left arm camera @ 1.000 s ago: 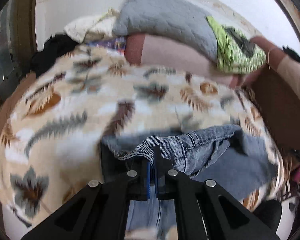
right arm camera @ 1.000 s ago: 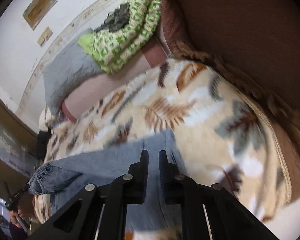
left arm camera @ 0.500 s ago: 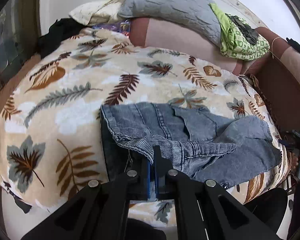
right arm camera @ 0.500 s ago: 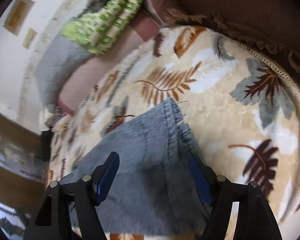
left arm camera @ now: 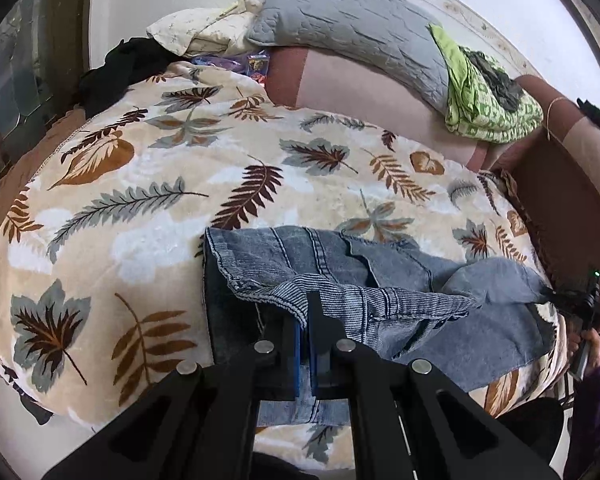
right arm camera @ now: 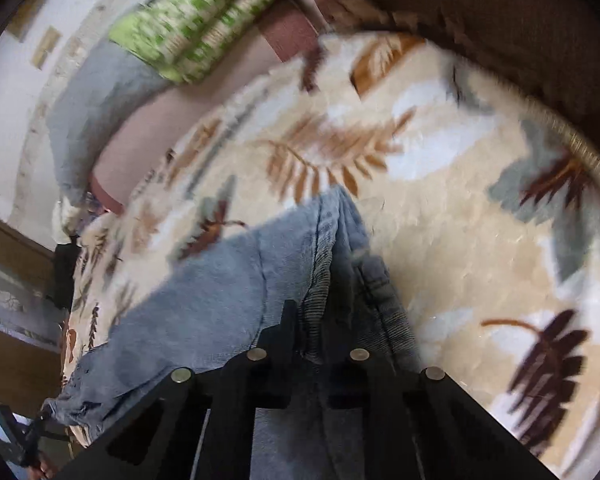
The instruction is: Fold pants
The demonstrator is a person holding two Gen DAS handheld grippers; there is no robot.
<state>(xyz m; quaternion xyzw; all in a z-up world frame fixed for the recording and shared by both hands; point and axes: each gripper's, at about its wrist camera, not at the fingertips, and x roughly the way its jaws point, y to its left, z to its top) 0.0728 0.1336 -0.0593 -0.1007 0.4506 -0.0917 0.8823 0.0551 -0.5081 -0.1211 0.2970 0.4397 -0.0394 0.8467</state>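
Blue denim pants [left arm camera: 372, 280] lie across the near edge of a leaf-patterned blanket [left arm camera: 180, 200], folded over themselves. My left gripper [left arm camera: 306, 312] is shut on a bunched fold of the pants at their left end, the striped inner side of the denim showing at the pinch. In the right wrist view the pants [right arm camera: 220, 300] run off to the lower left, and my right gripper [right arm camera: 312, 320] is shut on a raised ridge of denim near the pants' far right edge. That view is blurred.
A grey quilted pillow [left arm camera: 352, 28], a green patterned cloth [left arm camera: 488, 96] and a cream pillow [left arm camera: 204, 32] lie along the back of the bed. A brown padded side [left arm camera: 572, 208] rises at the right. Dark clothing [left arm camera: 120, 68] sits back left. A person's hand [left arm camera: 592, 344] shows at right.
My right gripper opened wide over the pants' right edge, then shut on a fold of denim. The left gripper kept its grip; its end of the pants settled onto the blanket.
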